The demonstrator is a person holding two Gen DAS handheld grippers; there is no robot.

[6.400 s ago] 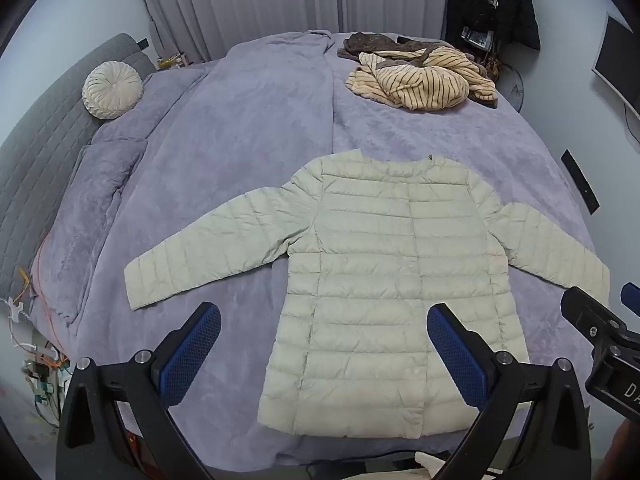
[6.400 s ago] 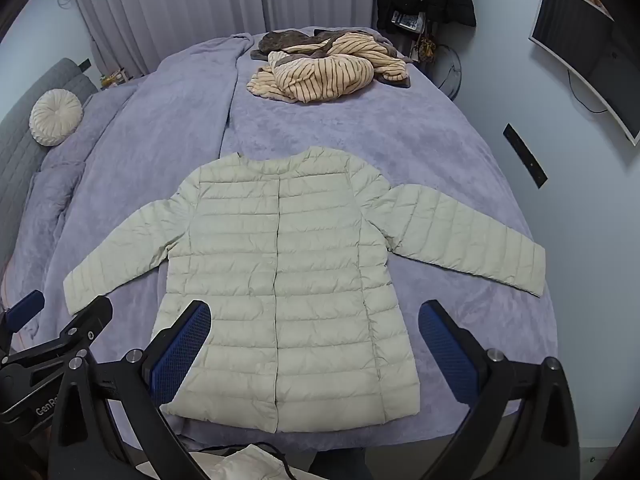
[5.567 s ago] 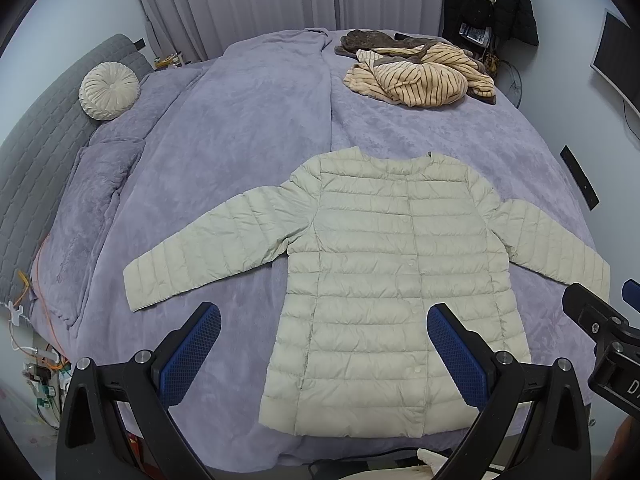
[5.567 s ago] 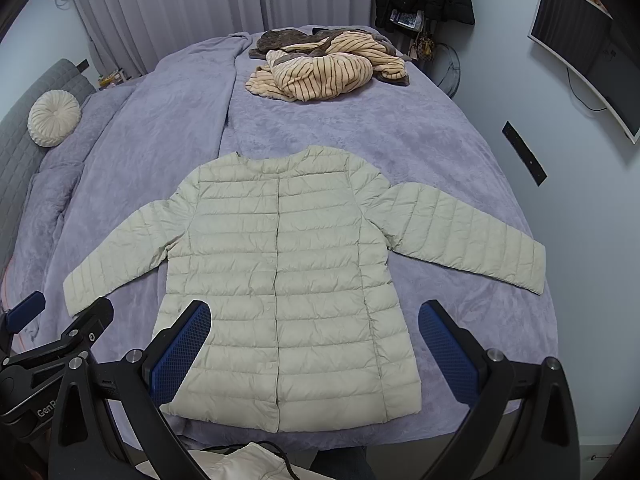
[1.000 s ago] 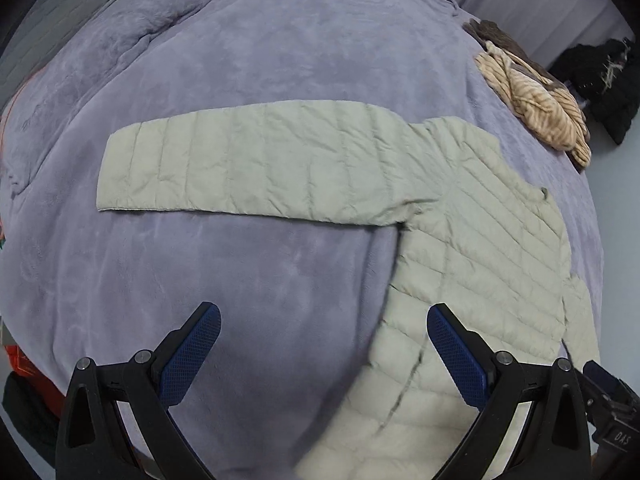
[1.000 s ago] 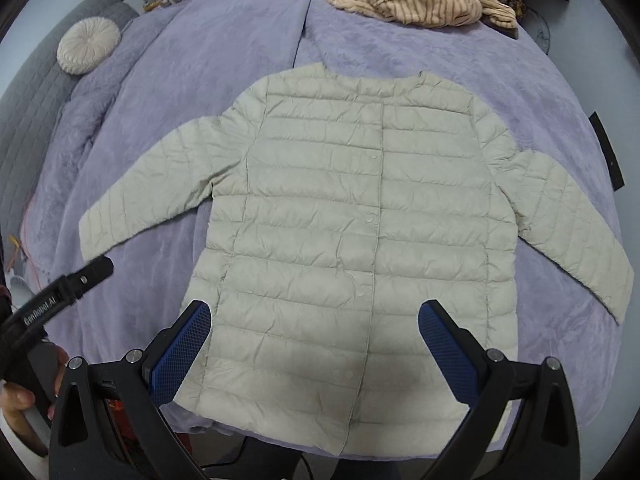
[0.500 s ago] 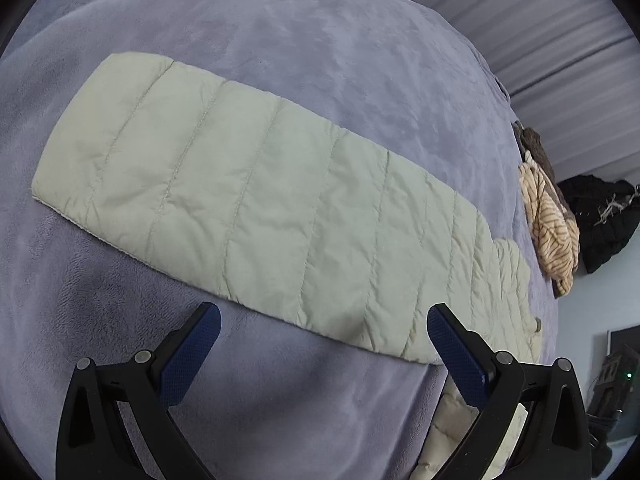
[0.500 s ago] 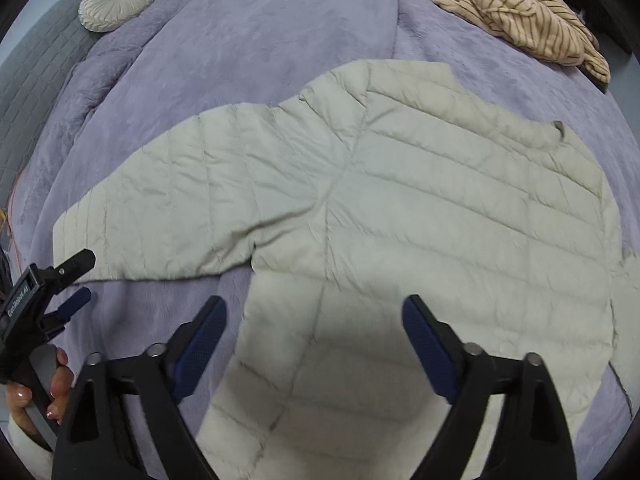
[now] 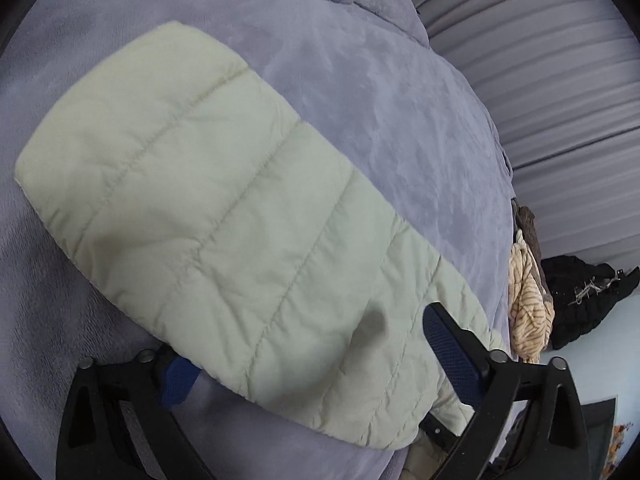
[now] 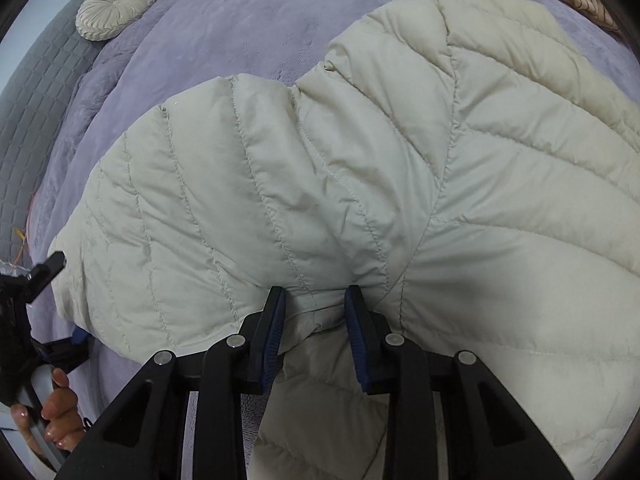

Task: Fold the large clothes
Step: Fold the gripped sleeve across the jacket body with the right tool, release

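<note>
Left wrist view looks along the jacket's sleeve [image 9: 224, 216], which lies flat on the purple blanket [image 9: 380, 92] and runs from its cuff at the upper left down toward the camera. The left gripper [image 9: 316, 364] is spread wide: one blue finger pad [image 9: 178, 378] sits at the sleeve's near edge, partly tucked under it, and the other pad [image 9: 448, 344] rests above the sleeve on the far side, so the sleeve lies between them, not pinched. A striped garment [image 9: 528, 304] and a dark one [image 9: 580, 296] lie far off to the right.

Right wrist view shows the pale quilted jacket [image 10: 500, 160] spread on the blanket [image 10: 224, 28], filling most of the frame. The right gripper [image 10: 314, 312] is clenched on a bunched fold of the jacket at the armpit, where the sleeve [image 10: 180, 216] joins the body; fabric puckers between the two pads. The left gripper [image 10: 52, 268] shows at the left edge by the cuff end, with the person's hand [image 10: 60, 408] below it. A round cushion [image 10: 116, 10] rests against the grey headboard [image 10: 36, 92].
</note>
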